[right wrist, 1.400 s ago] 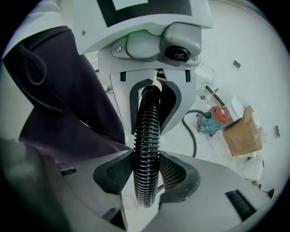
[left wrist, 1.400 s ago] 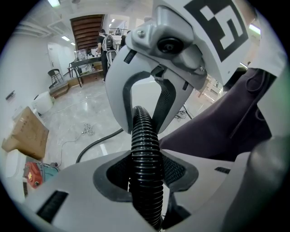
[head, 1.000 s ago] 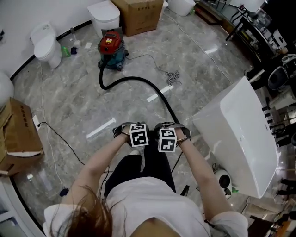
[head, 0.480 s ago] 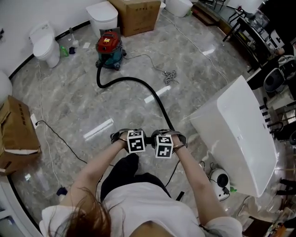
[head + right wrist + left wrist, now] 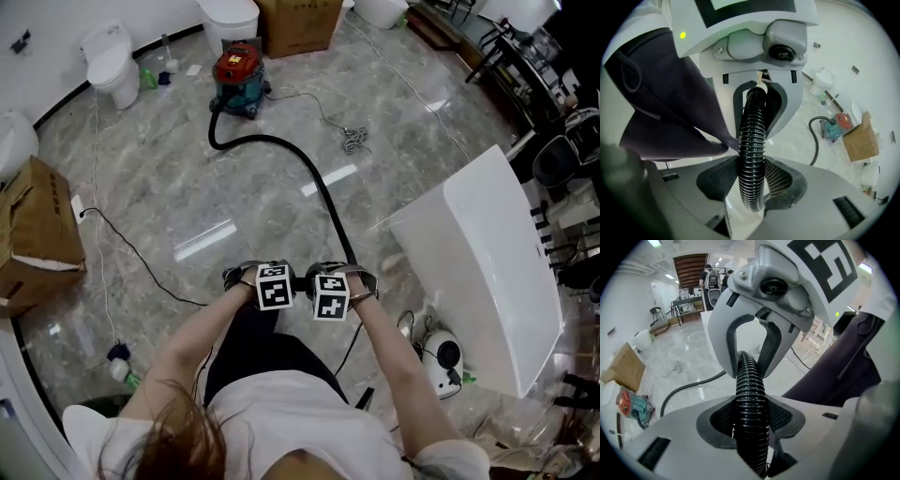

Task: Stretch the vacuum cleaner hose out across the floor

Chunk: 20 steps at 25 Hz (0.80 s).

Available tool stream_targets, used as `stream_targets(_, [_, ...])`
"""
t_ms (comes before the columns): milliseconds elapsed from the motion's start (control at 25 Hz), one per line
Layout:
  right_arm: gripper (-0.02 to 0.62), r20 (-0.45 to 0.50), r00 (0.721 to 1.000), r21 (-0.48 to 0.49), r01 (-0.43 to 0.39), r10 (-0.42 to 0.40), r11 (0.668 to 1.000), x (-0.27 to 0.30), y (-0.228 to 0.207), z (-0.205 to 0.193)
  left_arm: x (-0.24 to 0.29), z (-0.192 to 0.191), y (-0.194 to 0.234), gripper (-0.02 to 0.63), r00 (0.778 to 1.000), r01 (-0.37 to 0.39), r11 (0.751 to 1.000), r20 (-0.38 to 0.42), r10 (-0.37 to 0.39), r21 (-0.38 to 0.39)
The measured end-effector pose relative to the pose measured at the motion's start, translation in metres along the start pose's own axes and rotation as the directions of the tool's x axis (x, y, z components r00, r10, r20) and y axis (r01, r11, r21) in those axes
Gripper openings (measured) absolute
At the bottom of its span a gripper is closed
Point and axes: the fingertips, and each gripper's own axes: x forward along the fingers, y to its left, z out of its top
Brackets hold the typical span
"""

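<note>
A red and teal vacuum cleaner (image 5: 239,75) stands far across the marble floor. Its black ribbed hose (image 5: 314,173) leaves the vacuum, curves along the floor and rises to my hands. My left gripper (image 5: 270,283) and right gripper (image 5: 333,289) are side by side in front of the person's legs. In the left gripper view the hose (image 5: 750,399) is clamped between the pads of the left gripper (image 5: 751,420), and the right gripper holds it just ahead. In the right gripper view the right gripper (image 5: 752,180) is shut on the hose (image 5: 752,140) close to its free end.
A large white slab-like unit (image 5: 487,272) stands close on the right, with a small white device (image 5: 442,356) at its foot. Cardboard boxes (image 5: 37,239) lie on the left. Toilets (image 5: 112,61) line the far wall. Thin cables (image 5: 141,262) and a cord bundle (image 5: 354,141) lie on the floor.
Both grippers have moved back from the vacuum with the hose in them. The vacuum now sits farther off and the hose's curve on the floor is longer and flatter.
</note>
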Motion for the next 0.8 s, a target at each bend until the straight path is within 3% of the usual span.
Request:
stream_targets(440, [0.173, 0.029, 0.999, -0.036, -0.017, 0.018, 0.999, 0.006, 0.132, 0.017, 0.019, -0.015, -0.13, 0.173, 0.999, -0.035, 0.999, -0.04, 0.034, -0.019])
stream_targets(800, [0.173, 0.059, 0.998, -0.057, -0.016, 0.02, 0.998, 0.004, 0.174, 0.023, 0.024, -0.02, -0.173, 0.173, 0.997, -0.055, 0.998, -0.06, 0.052, -0.039])
